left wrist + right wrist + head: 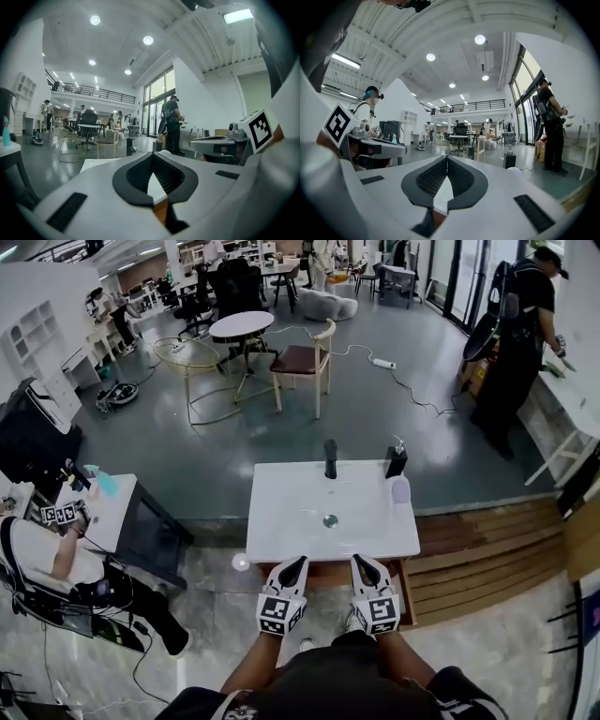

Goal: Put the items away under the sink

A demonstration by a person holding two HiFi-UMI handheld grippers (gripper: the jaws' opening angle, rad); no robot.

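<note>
1. Shows a black pump bottle (396, 461) upright at the far right corner of the white sink desk (291, 512), with a small pale bottle (400, 490) just beside it on the near side.
2. Places a dark faucet (330, 458) at the middle of the far edge and a round drain (330, 520) near the middle of the top.
3. Finds the left claw (298, 562) and the right claw (359, 560) side by side at the desk's near edge, pointing across it, well apart from both bottles.
4. Catches the left claw (153, 157) pressed together on nothing, and the right claw (446, 158) likewise.
5. Takes in, beyond the desk, a wooden chair (305, 362), a round table (241, 327) and a person in black (520, 343) standing at the right.
</note>
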